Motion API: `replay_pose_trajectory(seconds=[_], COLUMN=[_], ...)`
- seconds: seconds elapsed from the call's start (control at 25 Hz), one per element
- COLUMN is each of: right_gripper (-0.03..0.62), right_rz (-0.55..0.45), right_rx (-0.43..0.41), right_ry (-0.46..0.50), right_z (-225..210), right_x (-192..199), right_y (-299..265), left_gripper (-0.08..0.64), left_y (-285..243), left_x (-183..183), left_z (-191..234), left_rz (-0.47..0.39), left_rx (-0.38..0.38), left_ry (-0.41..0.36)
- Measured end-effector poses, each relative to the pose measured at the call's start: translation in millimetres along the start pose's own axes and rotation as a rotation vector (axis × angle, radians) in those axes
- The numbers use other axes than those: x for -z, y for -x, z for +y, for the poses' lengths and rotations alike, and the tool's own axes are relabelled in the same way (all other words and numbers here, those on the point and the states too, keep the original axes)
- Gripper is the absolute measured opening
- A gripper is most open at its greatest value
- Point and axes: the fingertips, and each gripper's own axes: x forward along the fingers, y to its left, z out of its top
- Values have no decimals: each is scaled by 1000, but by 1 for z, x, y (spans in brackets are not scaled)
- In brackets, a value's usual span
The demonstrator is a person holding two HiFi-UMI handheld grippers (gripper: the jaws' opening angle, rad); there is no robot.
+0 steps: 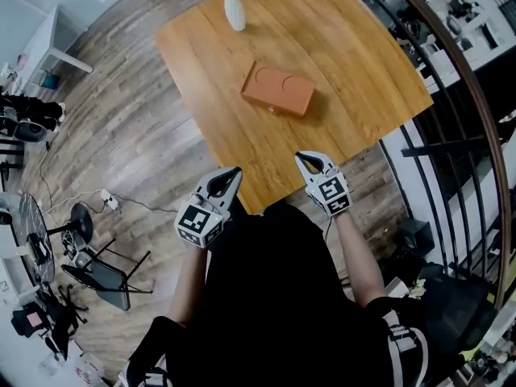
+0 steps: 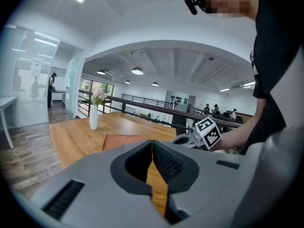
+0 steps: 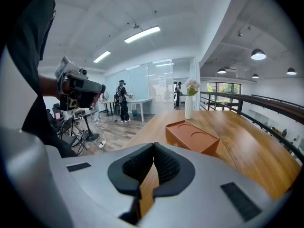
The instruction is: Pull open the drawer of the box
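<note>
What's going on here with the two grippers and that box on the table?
A person stands at the near edge of the table, holding the left gripper and right gripper, both shut and empty. Neither touches the box, which lies farther in, its drawer not yet pulled out. A vase stands beyond it.

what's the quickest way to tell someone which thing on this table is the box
Start with the big wooden table that fills the upper middle of the head view. Near its middle lies the box, closer to the person than the white vase of flowers at the far edge. It is the only flat, orange-brown rectangular thing there, with two round recesses in its top.
</note>
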Motion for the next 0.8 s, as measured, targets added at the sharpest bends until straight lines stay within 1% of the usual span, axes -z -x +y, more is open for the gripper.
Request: replay_pose_trajectory(seconds=[0.08, 0.2, 0.32, 0.52, 0.68, 0.8], right_gripper=[15, 15, 15, 15, 16, 15], right_rz=[-7, -15, 3, 52, 63, 72], right_rx=[21, 55, 86, 114, 141, 158], right_ry=[-12, -56, -100, -156, -208, -243], right_z=[-8, -16, -19, -20, -32, -41], right_x=[0, 3, 10, 14, 14, 15], right_y=[-6, -16, -29, -69, -102, -127], left_gripper=[23, 23, 24, 23, 23, 23], left_y=[-7, -15, -19, -24, -30, -36], left_x=[-6, -19, -29, -33, -35, -31], left_z=[4, 12, 23, 55, 83, 99], left_rz=[5, 8, 1, 12, 20, 35], left_rx=[21, 54, 92, 165, 191, 211], left_ry=[-18, -49, -60, -59, -35, -32])
